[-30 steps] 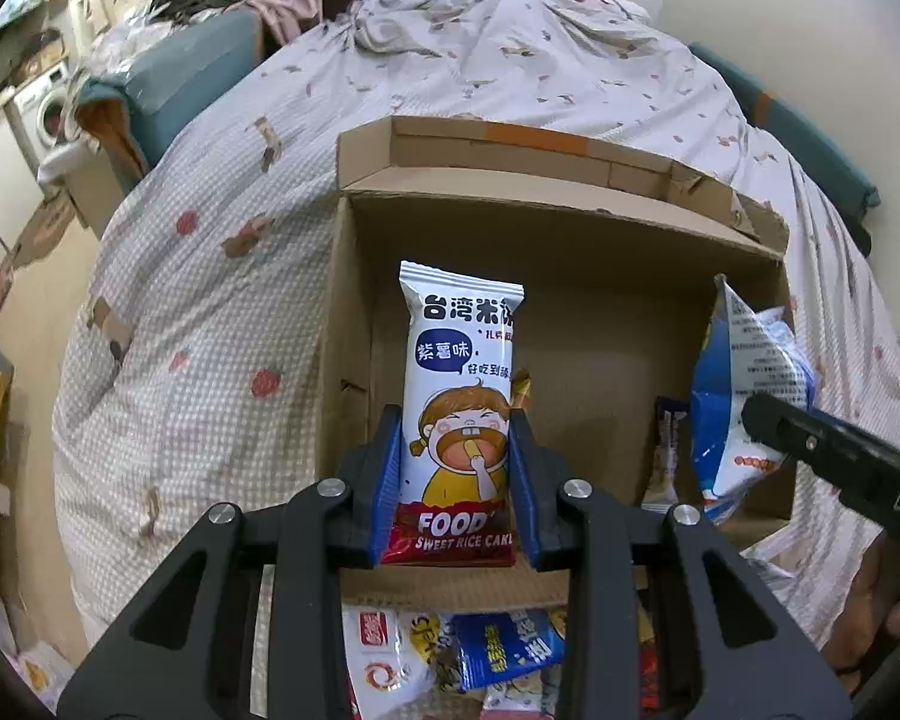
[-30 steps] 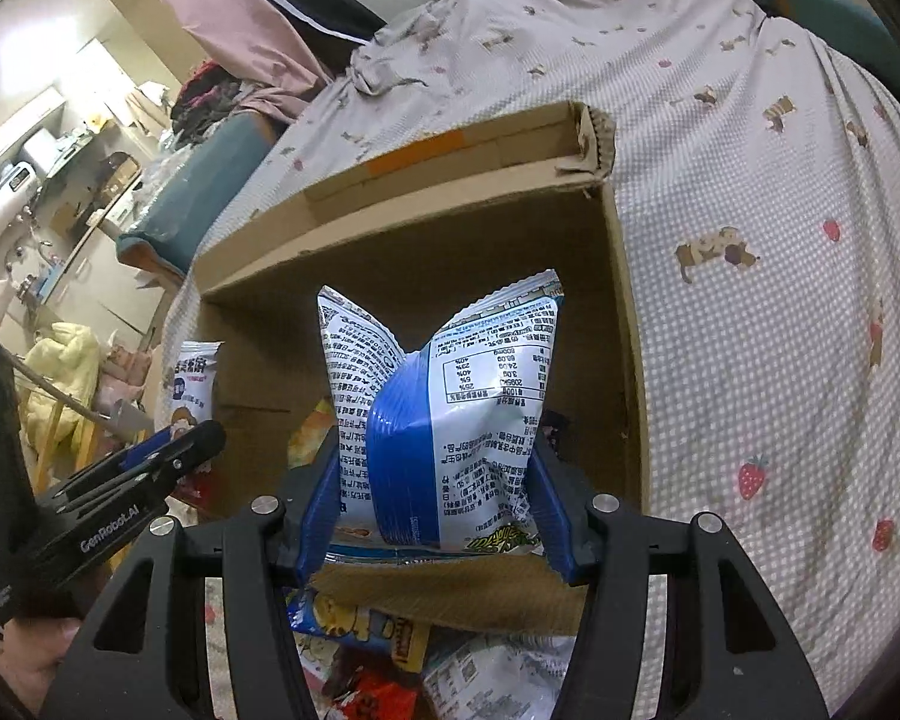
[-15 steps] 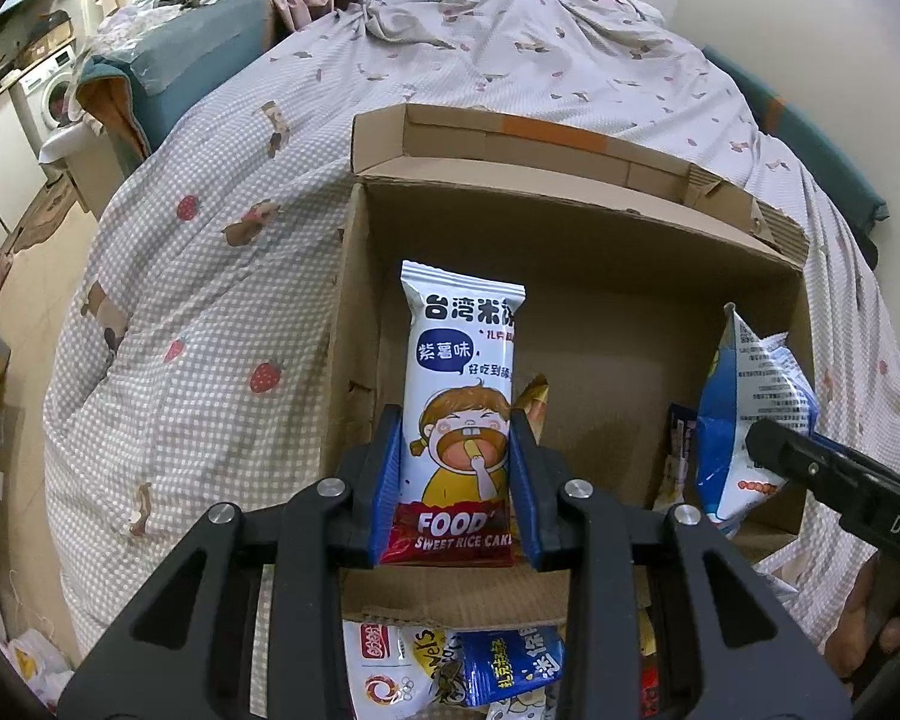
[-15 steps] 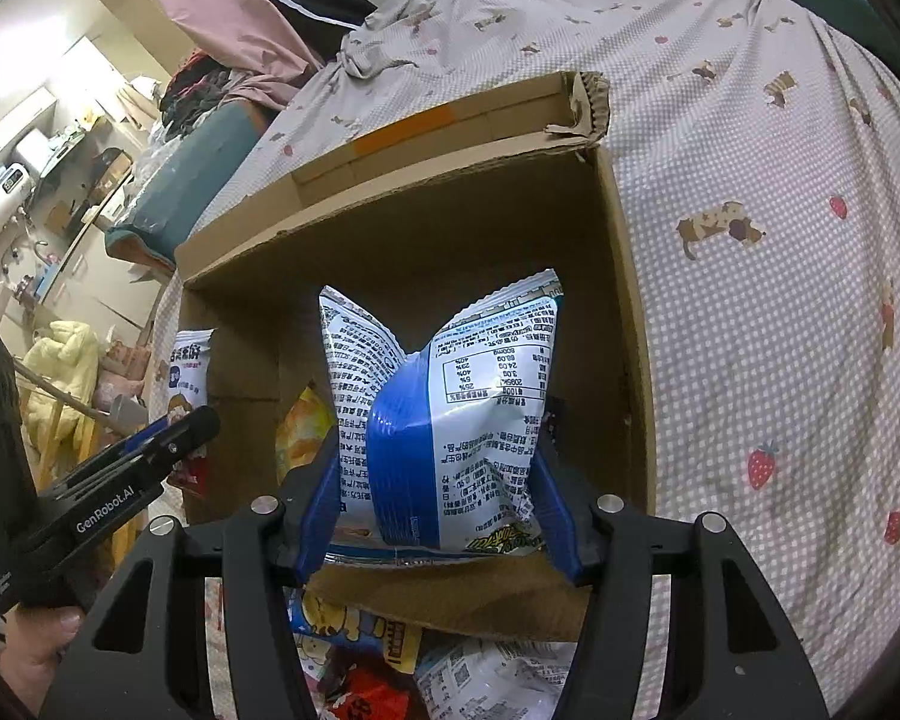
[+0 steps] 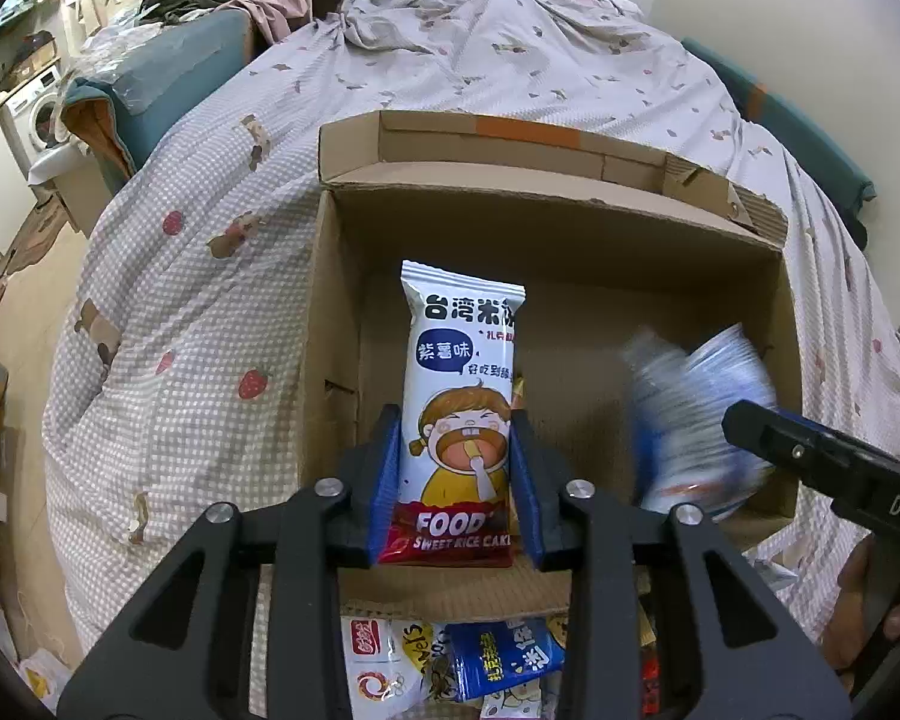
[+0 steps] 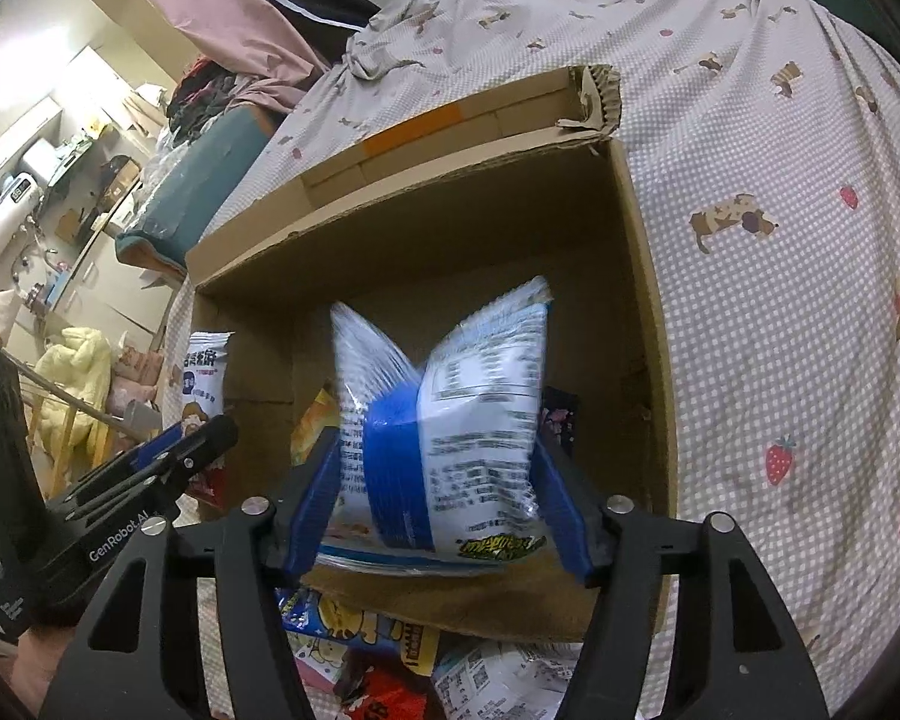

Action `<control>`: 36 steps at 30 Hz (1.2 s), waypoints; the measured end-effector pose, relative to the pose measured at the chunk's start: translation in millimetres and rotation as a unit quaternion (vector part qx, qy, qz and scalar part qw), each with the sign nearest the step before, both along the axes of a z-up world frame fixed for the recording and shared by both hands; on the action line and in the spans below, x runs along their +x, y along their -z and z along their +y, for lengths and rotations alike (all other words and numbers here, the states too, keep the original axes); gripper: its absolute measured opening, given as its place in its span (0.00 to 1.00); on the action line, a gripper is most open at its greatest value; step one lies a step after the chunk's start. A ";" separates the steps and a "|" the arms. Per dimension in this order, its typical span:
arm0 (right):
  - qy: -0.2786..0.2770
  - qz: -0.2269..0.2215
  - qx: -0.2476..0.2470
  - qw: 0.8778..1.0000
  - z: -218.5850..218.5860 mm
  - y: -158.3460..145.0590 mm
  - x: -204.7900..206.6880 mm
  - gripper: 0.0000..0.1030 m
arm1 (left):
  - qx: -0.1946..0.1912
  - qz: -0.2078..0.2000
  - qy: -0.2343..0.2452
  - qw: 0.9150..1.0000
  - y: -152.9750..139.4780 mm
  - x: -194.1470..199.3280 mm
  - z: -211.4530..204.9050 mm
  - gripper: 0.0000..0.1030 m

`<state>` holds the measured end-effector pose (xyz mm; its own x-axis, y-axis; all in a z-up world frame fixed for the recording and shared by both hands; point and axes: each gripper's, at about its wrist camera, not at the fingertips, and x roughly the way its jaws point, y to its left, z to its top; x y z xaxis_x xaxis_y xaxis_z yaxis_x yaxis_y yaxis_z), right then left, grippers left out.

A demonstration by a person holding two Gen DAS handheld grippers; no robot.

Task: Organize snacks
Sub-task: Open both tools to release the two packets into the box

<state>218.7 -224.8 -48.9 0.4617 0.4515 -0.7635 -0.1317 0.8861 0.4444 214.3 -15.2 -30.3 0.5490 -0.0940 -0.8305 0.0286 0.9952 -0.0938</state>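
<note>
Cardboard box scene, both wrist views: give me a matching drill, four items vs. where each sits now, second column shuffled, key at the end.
Items:
1. rice cake packet
2. blue-and-white snack bag
3. cardboard box
4. loose snack packets

Places:
A. on the checked bedspread, open
B. clamped in the right gripper
C. heaped in front of the box's near wall
D. clamped in the left gripper

Pairs: 1-D, 2-B, 3-A, 4-C

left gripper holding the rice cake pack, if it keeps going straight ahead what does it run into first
Likely the far inner wall of the cardboard box: the left gripper points into it, rice cake pack leading. Depth is unclear.
</note>
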 end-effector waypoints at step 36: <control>0.011 -0.053 0.004 0.999 -10.4 -39.7 -39.2 0.90 | -0.006 -0.072 -0.003 0.997 -46.1 -47.5 9.6 0.86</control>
